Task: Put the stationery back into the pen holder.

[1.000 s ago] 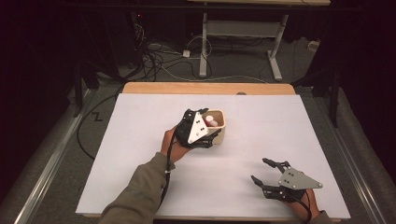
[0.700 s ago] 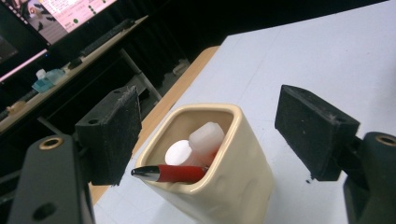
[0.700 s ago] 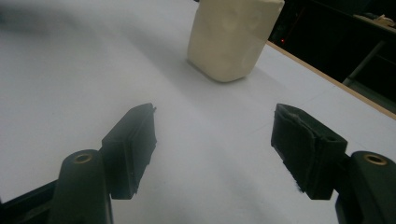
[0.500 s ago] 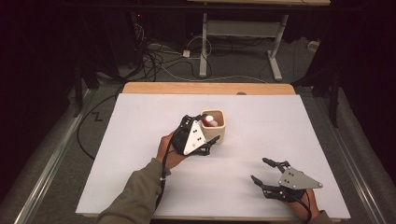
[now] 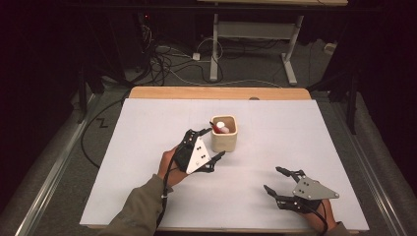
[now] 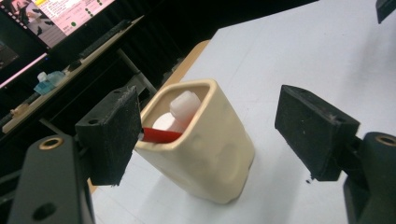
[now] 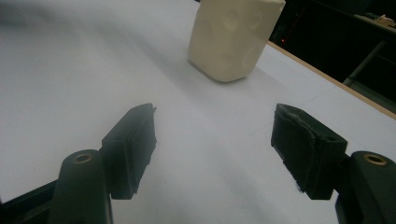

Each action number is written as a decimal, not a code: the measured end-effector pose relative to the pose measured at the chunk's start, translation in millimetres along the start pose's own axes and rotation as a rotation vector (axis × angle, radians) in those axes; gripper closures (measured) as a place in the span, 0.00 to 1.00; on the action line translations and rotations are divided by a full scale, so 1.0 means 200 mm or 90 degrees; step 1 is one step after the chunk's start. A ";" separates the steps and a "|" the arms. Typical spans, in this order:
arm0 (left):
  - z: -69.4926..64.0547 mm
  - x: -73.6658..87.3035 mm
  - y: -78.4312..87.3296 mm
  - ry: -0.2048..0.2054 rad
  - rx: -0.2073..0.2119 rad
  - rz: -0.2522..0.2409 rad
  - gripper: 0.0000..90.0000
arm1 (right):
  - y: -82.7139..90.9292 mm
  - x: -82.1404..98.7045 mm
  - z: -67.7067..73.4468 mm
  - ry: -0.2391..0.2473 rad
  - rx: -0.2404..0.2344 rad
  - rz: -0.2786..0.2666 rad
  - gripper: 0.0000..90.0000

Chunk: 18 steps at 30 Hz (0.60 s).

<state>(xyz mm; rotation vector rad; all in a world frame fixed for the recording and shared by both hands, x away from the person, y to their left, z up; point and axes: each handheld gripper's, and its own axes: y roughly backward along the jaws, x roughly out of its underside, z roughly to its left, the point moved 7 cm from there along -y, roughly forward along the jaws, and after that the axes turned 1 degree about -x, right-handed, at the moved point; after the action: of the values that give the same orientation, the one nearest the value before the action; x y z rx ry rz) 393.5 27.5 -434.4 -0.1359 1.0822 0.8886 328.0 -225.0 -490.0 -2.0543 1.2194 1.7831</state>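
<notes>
Our left claw (image 6: 205, 135) stands open around the cream cup (image 6: 201, 144) mid-worktop (image 5: 147, 147); closing off-centre could tip it and spill its small bottles (image 6: 180, 109). Our right claw (image 5: 278, 181) rests open, well apart.

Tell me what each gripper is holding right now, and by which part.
Nothing is held. The left gripper is open, its fingers on either side of the cream cup without pressing on it. The right gripper is open over the bare white table.
</notes>
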 end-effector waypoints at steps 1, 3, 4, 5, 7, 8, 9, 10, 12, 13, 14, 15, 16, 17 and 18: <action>0.00 0.01 0.01 -0.002 -0.001 0.002 0.25 | 0.00 0.00 0.00 0.000 0.000 0.000 0.34; -0.01 0.02 0.02 -0.001 -0.001 0.004 0.25 | 0.00 0.00 0.00 -0.001 0.001 -0.001 0.34; -0.01 0.02 0.02 -0.002 -0.002 0.005 0.25 | 0.00 0.00 0.00 -0.001 0.001 -0.001 0.34; -0.01 0.03 0.02 -0.003 -0.002 0.006 0.25 | 0.00 0.00 0.00 -0.001 0.000 -0.001 0.34; -0.01 0.03 0.03 -0.005 -0.001 0.008 0.25 | 0.00 0.00 0.00 0.000 0.001 0.000 0.34; -0.02 0.04 0.03 -0.007 -0.002 0.009 0.25 | 0.00 0.00 0.00 -0.001 0.000 0.000 0.34; -0.02 0.04 0.04 -0.009 -0.002 0.010 0.25 | 0.00 0.00 0.00 -0.001 0.000 0.000 0.34; -0.02 0.04 0.05 -0.011 0.000 0.010 0.25 | 0.00 0.00 0.00 0.001 0.001 0.000 0.34; -0.03 0.05 0.06 -0.014 0.000 0.010 0.25 | 0.00 0.00 0.00 0.001 0.001 0.000 0.34; -0.03 0.05 0.06 -0.014 -0.001 0.010 0.25 | 0.00 0.00 0.00 0.001 0.002 0.000 0.34; -0.03 0.05 0.07 -0.014 -0.001 0.009 0.25 | 0.00 0.00 0.00 0.001 0.002 0.001 0.34; -0.03 0.06 0.07 -0.014 0.000 0.010 0.25 | 0.00 0.00 0.00 0.001 0.001 0.001 0.34; -0.03 0.06 0.08 -0.015 0.000 0.011 0.25 | 0.00 0.00 0.00 0.001 0.001 0.000 0.34; -0.03 0.07 0.08 -0.018 -0.001 0.012 0.25 | 0.00 0.00 0.00 0.001 0.001 0.000 0.34; -0.03 0.07 0.09 -0.016 0.000 0.011 0.25 | 0.00 0.00 0.00 0.001 0.001 0.001 0.34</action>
<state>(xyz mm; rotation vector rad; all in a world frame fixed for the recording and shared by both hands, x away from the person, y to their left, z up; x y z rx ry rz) 379.0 43.4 -443.5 -0.1154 1.0606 0.9038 328.1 -225.1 -490.2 -2.0553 1.2223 1.7804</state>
